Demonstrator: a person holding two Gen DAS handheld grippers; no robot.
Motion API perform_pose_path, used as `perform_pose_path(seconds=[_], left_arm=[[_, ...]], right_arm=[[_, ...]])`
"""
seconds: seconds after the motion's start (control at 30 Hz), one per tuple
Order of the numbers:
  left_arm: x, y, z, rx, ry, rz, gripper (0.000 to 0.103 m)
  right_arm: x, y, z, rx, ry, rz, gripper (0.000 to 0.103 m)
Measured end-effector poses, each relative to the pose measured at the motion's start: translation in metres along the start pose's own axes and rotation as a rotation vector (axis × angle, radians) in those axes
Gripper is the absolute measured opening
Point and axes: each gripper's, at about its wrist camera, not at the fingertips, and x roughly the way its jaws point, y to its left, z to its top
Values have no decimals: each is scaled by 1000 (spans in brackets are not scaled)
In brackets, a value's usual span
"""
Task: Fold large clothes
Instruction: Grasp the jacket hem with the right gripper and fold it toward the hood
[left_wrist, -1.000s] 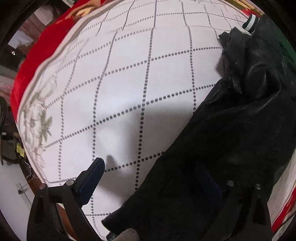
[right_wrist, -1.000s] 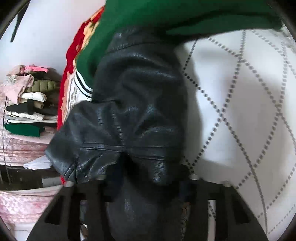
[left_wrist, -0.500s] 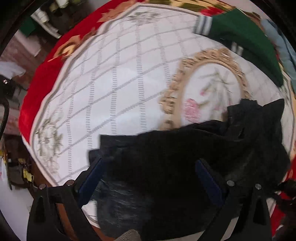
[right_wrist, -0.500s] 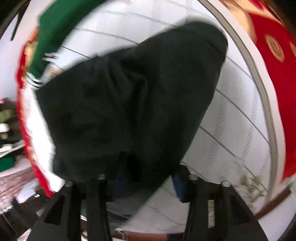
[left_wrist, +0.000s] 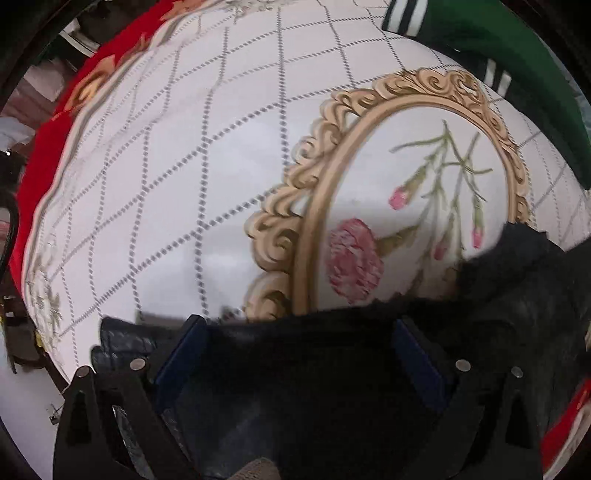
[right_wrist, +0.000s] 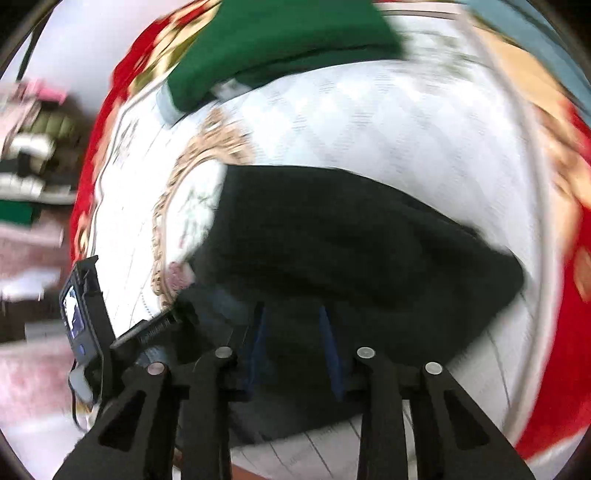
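The left tool (left_wrist: 295, 354) points straight down with its blue-padded fingers (left_wrist: 177, 354) spread wide, black jacket (left_wrist: 314, 387) cloth lying between them; whether the pads press it cannot be told. The right tool (right_wrist: 293, 339) has its jaws closing, a fold of the jacket (right_wrist: 351, 240) between the pads. The jacket hangs bunched over a white quilted bed cover (left_wrist: 166, 184) with a gold-framed flower medallion (left_wrist: 406, 206) and red border (right_wrist: 546, 387). A green garment (right_wrist: 280, 40) lies at the far edge.
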Motion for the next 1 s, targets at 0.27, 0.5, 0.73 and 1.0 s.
perform_pose_path(seconds=[0.27, 0.5, 0.73, 1.0], left_arm=[[-6, 24, 5, -38, -6, 2, 103], [-71, 27, -20, -31, -98, 27, 103], [-47, -27, -49, 44, -69, 29, 103], [-6, -30, -49, 16, -4, -36, 103]], right_arm=[[94, 13, 75, -8, 154, -132, 28], [28, -15, 74, 75, 120, 34, 35], [-35, -114, -15, 280, -72, 70, 73], [6, -201, -66, 482, -140, 311, 73]])
